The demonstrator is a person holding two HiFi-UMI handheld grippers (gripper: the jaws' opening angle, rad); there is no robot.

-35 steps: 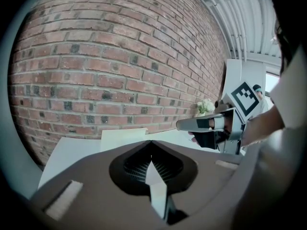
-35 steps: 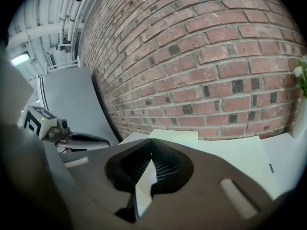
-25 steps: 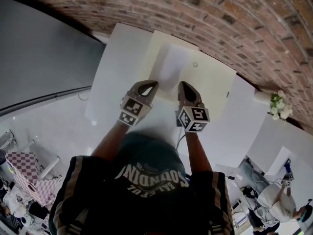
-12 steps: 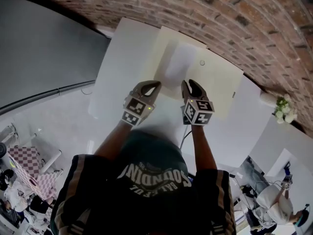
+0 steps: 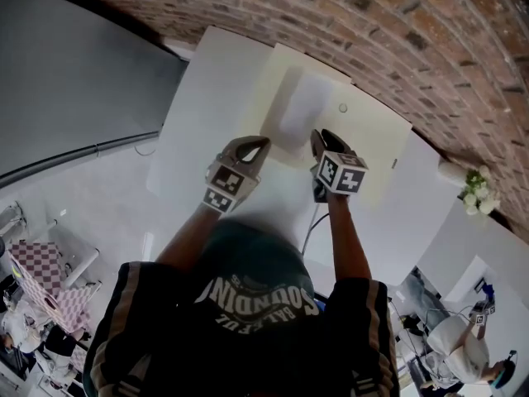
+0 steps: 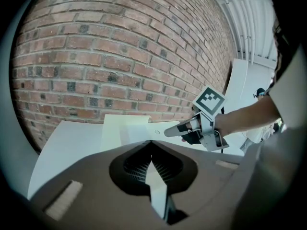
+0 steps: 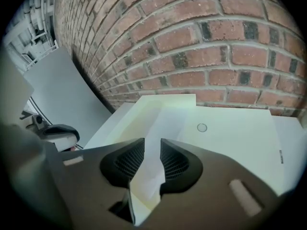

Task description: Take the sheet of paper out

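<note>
A pale cream folder lies open on the white table against the brick wall. A white sheet of paper rests in its left half, beside a round snap. My right gripper points steeply down at the sheet's near edge. In the right gripper view this gripper stands open, and the sheet shows through the gap, with neither pad pressing on it. My left gripper is shut, its tips meeting at the folder's near left corner. Whether it pinches the folder is hidden.
The brick wall runs just behind the table. A grey panel stands to the left. A small pot of white flowers sits at the far right. A cable hangs under my right forearm.
My right gripper has dropped and tipped more steeply toward the sheet's near edge, and its jaws have gone from shut to open. The left gripper has stayed in place.
</note>
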